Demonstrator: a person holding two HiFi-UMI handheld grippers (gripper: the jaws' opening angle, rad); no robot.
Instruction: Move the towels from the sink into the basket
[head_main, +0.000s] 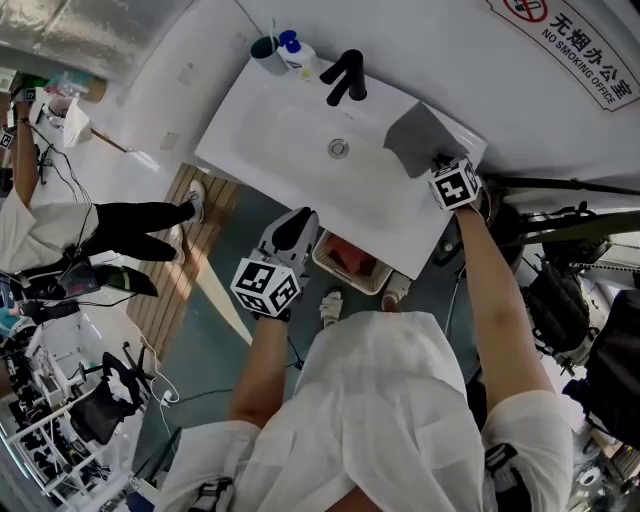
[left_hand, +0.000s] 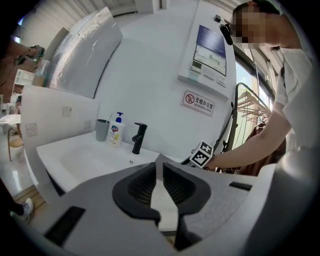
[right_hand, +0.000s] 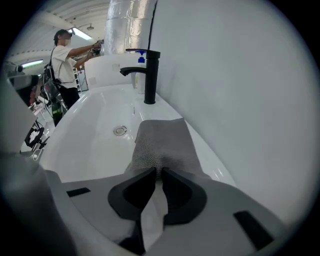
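Note:
A grey towel (head_main: 418, 138) lies draped over the right end of the white sink (head_main: 290, 130). My right gripper (head_main: 438, 160) is at the towel's near edge. In the right gripper view, that gripper (right_hand: 156, 172) is shut on the bunched hem of the towel (right_hand: 162, 140), which stretches away along the sink's rim. My left gripper (head_main: 298, 224) hangs below the sink's front edge, above the floor and next to the basket (head_main: 340, 271). Something pink lies in the basket. In the left gripper view, the left gripper (left_hand: 161, 172) is shut with nothing held.
A black faucet (head_main: 345, 78), a soap bottle (head_main: 297, 52) and a grey cup (head_main: 268, 55) stand along the sink's back. The drain (right_hand: 120, 131) sits mid-basin. The wall runs close on the right. A person (head_main: 60, 220) stands at the left among cables and equipment.

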